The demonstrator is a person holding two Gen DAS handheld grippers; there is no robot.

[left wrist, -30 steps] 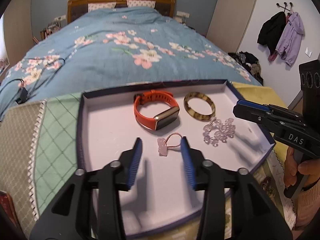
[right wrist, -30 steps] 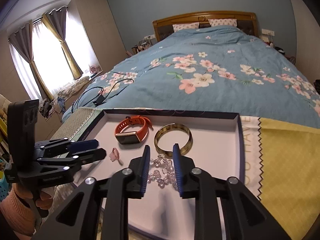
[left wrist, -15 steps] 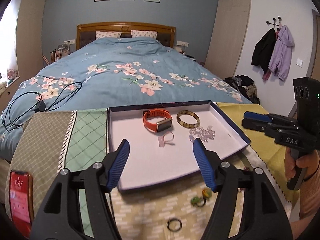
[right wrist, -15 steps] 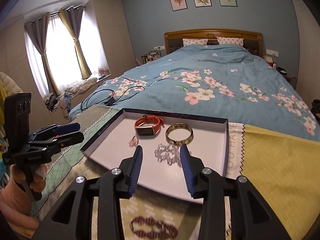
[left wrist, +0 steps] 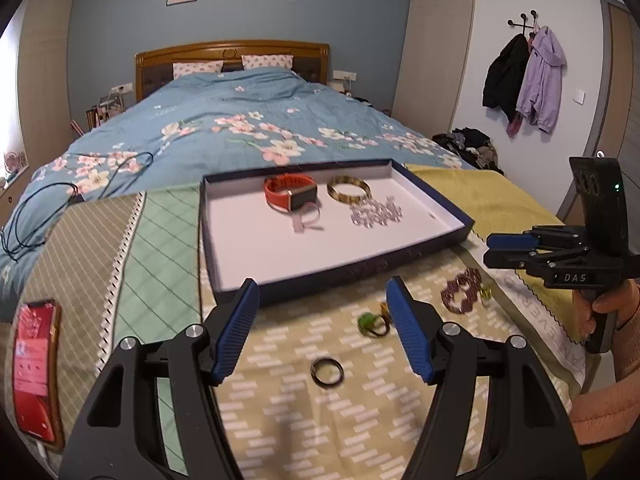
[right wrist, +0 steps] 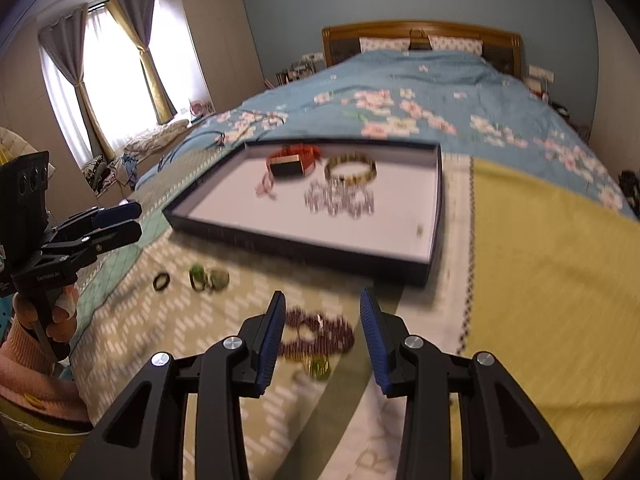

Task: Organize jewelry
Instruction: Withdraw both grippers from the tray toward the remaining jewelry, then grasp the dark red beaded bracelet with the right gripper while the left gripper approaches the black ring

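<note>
A navy tray [left wrist: 332,276] with a white floor holds an orange watch [left wrist: 290,194], a mottled bangle [left wrist: 347,192], a clear bead bracelet [left wrist: 374,212] and a small pink band [left wrist: 306,218]. On the patterned cloth in front of it lie a black ring [left wrist: 327,372], a green ring [left wrist: 370,322] and a dark red bead bracelet [left wrist: 460,292]. My left gripper [left wrist: 322,292] hangs open and empty above the black ring. My right gripper [right wrist: 323,298] is open over the red bead bracelet [right wrist: 316,338] without touching it. The tray [right wrist: 304,254] lies beyond.
A red phone [left wrist: 34,368] lies at the cloth's left edge. A black cable [left wrist: 40,208] trails over the flowered bed behind the tray. A yellow cloth [right wrist: 540,280] covers the right side. A small yellow-green bead [right wrist: 318,366] sits beside the red bracelet.
Both grippers have drawn back out of the tray and opened wider. The pink band and the clear bead bracelet stayed on the tray floor. Loose jewelry on the cloth has come into view.
</note>
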